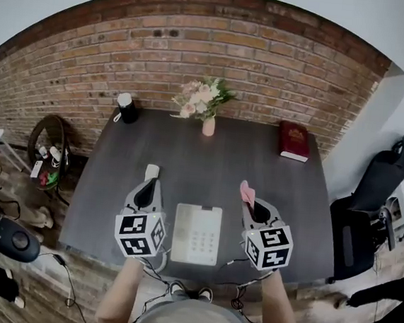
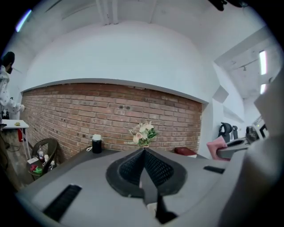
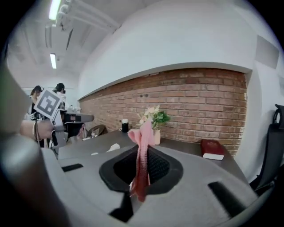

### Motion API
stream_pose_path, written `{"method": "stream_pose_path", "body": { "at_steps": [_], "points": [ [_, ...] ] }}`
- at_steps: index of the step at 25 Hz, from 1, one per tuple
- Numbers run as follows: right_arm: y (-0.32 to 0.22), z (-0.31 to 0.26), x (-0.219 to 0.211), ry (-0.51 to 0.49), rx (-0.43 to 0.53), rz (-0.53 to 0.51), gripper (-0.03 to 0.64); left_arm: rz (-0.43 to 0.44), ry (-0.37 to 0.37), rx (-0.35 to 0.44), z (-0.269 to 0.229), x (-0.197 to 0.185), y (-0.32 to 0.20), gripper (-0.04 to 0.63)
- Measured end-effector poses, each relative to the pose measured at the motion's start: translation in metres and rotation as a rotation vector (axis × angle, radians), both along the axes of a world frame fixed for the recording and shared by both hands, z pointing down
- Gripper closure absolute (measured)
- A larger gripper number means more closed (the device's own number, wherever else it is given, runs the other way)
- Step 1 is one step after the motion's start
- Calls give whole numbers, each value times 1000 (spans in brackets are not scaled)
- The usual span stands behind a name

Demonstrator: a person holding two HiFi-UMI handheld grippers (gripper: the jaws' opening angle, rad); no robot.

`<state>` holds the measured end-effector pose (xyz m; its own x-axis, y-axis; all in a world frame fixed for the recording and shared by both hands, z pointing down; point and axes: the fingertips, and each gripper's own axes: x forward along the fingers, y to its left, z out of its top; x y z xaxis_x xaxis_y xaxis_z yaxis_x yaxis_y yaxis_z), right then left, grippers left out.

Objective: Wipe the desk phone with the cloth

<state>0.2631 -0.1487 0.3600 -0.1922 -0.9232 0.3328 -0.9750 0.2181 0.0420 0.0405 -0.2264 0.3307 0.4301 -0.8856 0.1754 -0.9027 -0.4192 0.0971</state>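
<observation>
Between the jaws of the right gripper (image 1: 250, 203): a pink cloth (image 3: 142, 166) was clamped tight, one end poking up past the tips, the other bunched low in the gap
Right gripper's place: held above the near right part of the desk (image 1: 209, 158), just right of the phone (image 1: 196, 233), tips aimed at the desk's far side
Left gripper (image 2: 143, 153): jaws pressed together with nothing between them; held above the near left part of the desk, just left of the phone
Phone: white, flat on the desk by its near edge, keypad up, between the two grippers and apart from the cloth
White object (image 1: 152, 171): lay on the desk just past the left gripper's tips; what it was could not be told
Far side of desk: a vase (image 1: 208, 127) of flowers (image 1: 202, 99) stood at the middle, a black cup (image 1: 127, 109) with a white lid to the left, a red book (image 1: 293, 140) to the right
Wall (image 1: 199, 43): brick, right behind the desk
Chair (image 1: 379, 185): black, off the desk's right side
</observation>
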Motion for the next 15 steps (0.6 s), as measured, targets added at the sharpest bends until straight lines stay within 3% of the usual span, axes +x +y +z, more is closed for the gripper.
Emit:
{"method": "stream_pose_path", "body": {
  "at_steps": [8,15],
  "points": [
    [-6,-44,43,-91,164,194,597,12,30,61,-29,5,-16,600],
    [0,-44,58,-81,185,269,597,22,36,48,-24,9,-15,600]
  ]
}}
